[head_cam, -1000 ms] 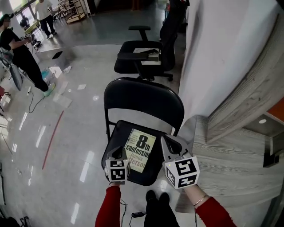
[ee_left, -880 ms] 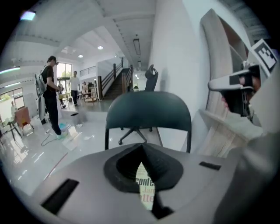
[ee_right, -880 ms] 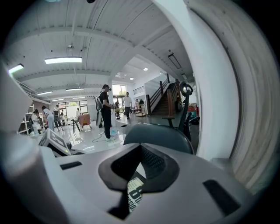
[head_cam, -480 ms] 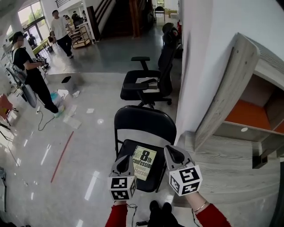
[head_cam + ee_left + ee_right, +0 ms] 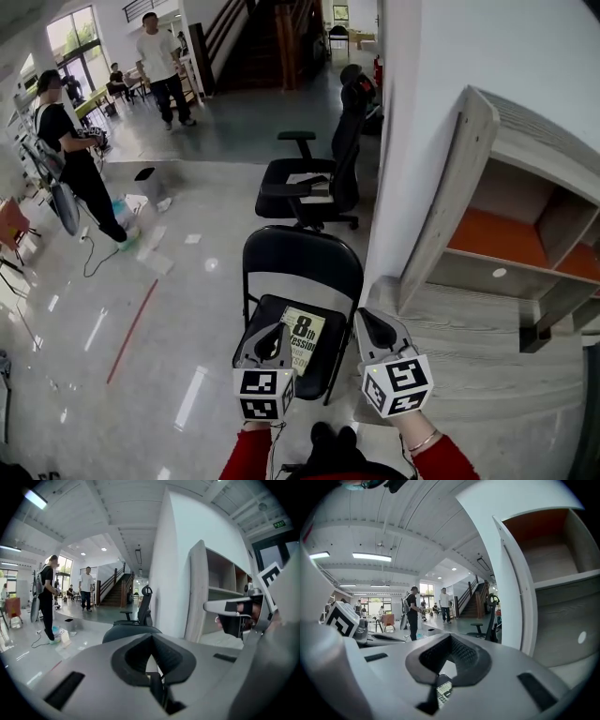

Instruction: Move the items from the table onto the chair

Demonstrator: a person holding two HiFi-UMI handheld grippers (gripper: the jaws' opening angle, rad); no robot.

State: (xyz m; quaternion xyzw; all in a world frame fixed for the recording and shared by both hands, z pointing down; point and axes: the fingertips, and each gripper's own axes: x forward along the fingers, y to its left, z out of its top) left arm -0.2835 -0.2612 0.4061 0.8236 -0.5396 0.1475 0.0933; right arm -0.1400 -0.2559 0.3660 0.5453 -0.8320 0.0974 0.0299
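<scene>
A black folding chair [image 5: 302,272] stands on the glossy floor right in front of me. A book [image 5: 304,336] with a pale yellow-green cover lies flat on its seat. My left gripper [image 5: 273,331] hovers over the seat's left front, shut and holding nothing. Over the seat's right edge, my right gripper [image 5: 368,318] is raised too, shut and with nothing in it. In the right gripper view a strip of the book [image 5: 443,694] shows below the closed jaws. In the left gripper view the chair's back [image 5: 131,632] rises just beyond the jaws.
A black office chair [image 5: 314,178] stands behind the folding chair. A white wall [image 5: 412,141] and a grey wooden shelf unit [image 5: 487,272] with orange insides fill the right. People [image 5: 73,159] stand at the far left by scattered items on the floor.
Both grippers have risen up and away from the chair seat, and the head view has lifted with them. The book stays on the seat.
</scene>
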